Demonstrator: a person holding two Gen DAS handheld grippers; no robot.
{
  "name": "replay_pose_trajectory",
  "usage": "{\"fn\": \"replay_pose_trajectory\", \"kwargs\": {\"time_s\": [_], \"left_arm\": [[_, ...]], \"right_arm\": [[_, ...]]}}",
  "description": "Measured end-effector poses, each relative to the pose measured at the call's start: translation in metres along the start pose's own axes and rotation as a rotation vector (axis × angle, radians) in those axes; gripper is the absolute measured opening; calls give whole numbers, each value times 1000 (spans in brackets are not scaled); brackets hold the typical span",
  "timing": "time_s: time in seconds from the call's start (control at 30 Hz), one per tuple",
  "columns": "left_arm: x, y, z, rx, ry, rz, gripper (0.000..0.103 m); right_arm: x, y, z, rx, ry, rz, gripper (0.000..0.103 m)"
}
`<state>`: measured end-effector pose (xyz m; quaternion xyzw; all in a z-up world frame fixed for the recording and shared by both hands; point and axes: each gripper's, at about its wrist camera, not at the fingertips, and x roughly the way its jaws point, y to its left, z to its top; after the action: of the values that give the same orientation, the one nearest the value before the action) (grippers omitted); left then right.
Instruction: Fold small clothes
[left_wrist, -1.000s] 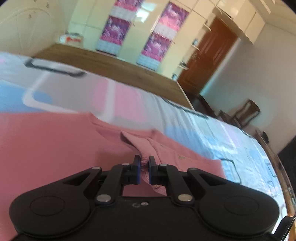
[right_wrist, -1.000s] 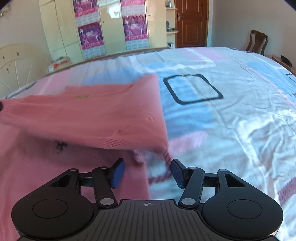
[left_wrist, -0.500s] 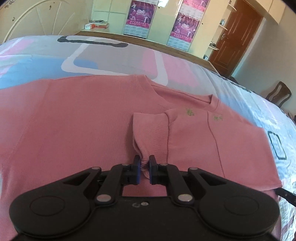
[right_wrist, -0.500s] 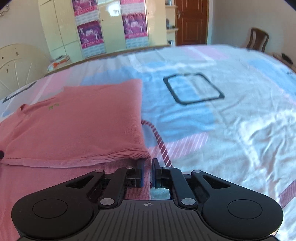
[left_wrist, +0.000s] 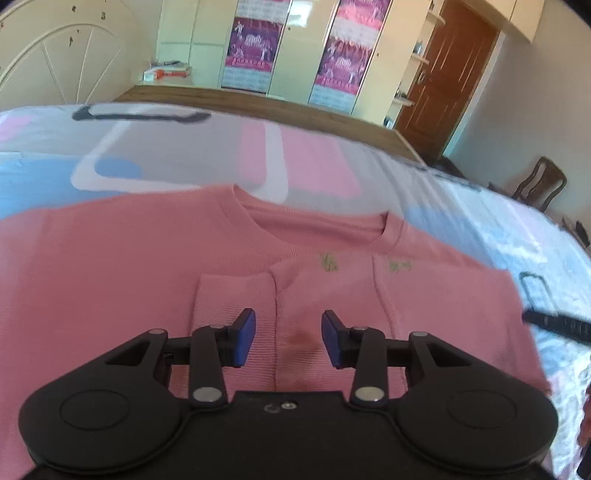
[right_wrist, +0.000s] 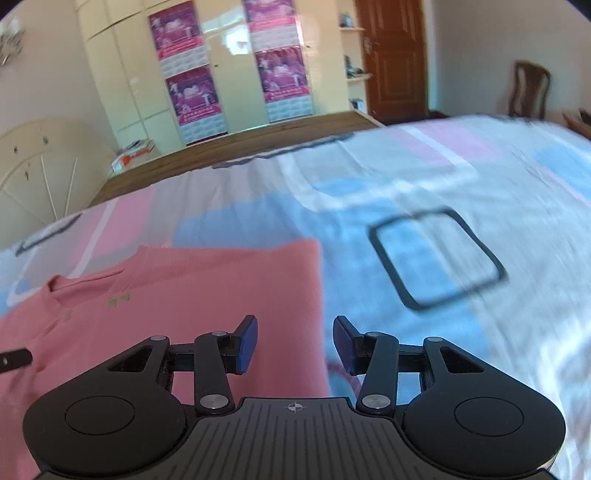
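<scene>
Your left gripper (left_wrist: 288, 338): matte black plastic body, two rounded lobes each with a shallow circular recess. Angled black linkage arms with triangular cut-outs run forward, pinned by silver round-head screws. Fingers (left_wrist: 243, 338) are faced with blue pads. Small circular marks sit at the centre of the smooth top plate.

Your right gripper (right_wrist: 294, 345): same black lobed body, same silver screws, same blue-faced fingers (right_wrist: 246, 345). Its centre plate is ribbed with parallel grooves and carries a small white crosshair mark.
</scene>
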<state>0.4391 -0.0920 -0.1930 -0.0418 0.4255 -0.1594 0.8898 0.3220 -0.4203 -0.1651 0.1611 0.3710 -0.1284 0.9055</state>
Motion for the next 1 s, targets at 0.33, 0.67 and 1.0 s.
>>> {"fn": "replay_pose_trajectory", "kwargs": {"time_s": [0.33, 0.67, 1.0], "left_arm": [[2, 21, 3, -55, 6, 51, 45], [-44, 59, -3, -69, 35, 149, 70], [-99, 126, -16, -109, 0, 304, 77]], "right_arm": [[38, -6, 5, -19, 45, -33, 46], [-6, 81, -38, -153, 76, 168, 47], [-26, 188, -64, -241, 87, 329, 47]]}}
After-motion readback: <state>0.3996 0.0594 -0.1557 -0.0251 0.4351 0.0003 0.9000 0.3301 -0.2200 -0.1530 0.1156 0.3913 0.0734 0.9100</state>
